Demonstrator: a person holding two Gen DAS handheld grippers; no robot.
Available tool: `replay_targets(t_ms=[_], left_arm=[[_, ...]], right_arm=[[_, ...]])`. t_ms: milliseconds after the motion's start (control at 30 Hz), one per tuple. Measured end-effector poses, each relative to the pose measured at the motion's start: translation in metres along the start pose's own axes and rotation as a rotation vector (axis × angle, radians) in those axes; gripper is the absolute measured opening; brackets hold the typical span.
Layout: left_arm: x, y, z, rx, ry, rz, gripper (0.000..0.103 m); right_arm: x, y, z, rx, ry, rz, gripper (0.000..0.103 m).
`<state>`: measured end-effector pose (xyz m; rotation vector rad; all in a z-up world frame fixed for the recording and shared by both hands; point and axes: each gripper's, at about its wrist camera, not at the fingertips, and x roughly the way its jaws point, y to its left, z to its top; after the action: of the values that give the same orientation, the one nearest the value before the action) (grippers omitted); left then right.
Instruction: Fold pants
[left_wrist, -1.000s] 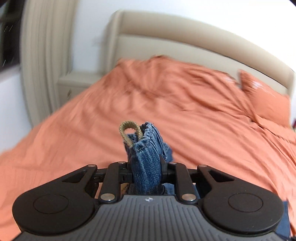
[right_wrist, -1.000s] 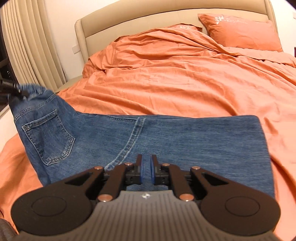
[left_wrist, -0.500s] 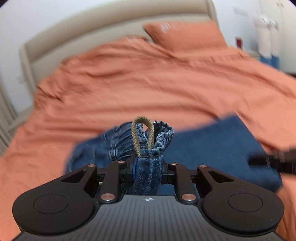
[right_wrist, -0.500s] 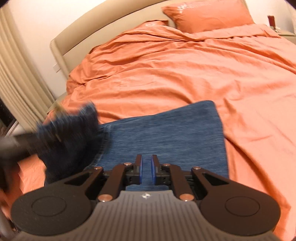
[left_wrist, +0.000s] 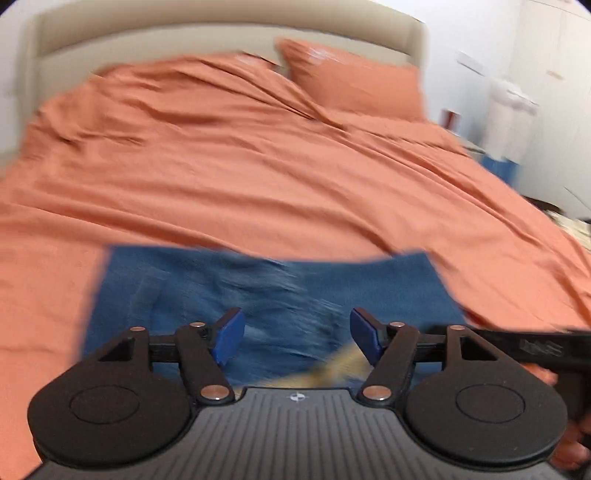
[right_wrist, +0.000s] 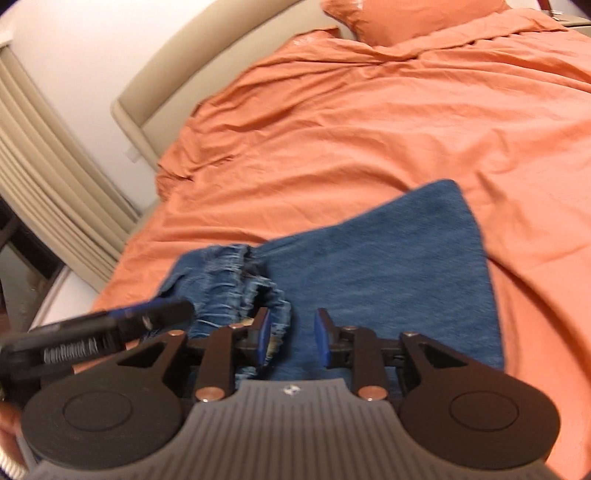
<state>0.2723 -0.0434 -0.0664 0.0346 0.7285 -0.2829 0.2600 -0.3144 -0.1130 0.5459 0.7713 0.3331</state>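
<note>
Jeans (right_wrist: 388, 266) folded on the orange bed (right_wrist: 369, 118), waistband bunched on top. Left gripper (left_wrist: 297, 334) fingers spread wide, empty; right gripper (right_wrist: 291, 332) fingers apart, empty. Risk: loose waistband slipping back, undoing the fold.

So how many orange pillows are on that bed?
1 pillow shows, lying at the head of the bed against the headboard, on the right side. The rumpled duvet could hide another one beside it.
</note>
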Motion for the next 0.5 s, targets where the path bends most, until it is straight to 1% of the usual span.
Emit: replay_targets(t_ms=[33, 100, 133, 233, 300, 400, 500], left_arm=[[0.0, 0.01, 0.001, 0.001, -0.018, 0.056, 0.078], [0.002, 0.03, 0.0, -0.005, -0.042, 0.145, 0.078], [0.005, 0.04, -0.001, -0.018, -0.049, 0.166, 0.077], [0.016, 0.07, -0.003, -0.082, -0.058, 0.191, 0.077], [0.022, 0.087, -0.005, -0.112, -0.056, 0.186, 0.076], [0.026, 0.103, -0.01, -0.131, -0.06, 0.205, 0.075], [0.029, 0.12, -0.016, -0.173, -0.054, 0.176, 0.075]], right_arm=[[0.002, 0.003, -0.001, 0.001, -0.004, 0.014, 0.028], [0.008, 0.011, -0.001, 0.013, -0.009, 0.047, 0.031], [0.014, 0.016, 0.001, 0.014, -0.009, 0.062, 0.032], [0.041, 0.032, 0.011, -0.003, -0.001, 0.081, 0.034], [0.065, 0.042, 0.018, -0.017, 0.018, 0.067, 0.034], [0.102, 0.049, 0.025, -0.003, 0.07, 0.043, 0.034], [0.136, 0.05, 0.029, 0.015, 0.11, 0.024, 0.036]])
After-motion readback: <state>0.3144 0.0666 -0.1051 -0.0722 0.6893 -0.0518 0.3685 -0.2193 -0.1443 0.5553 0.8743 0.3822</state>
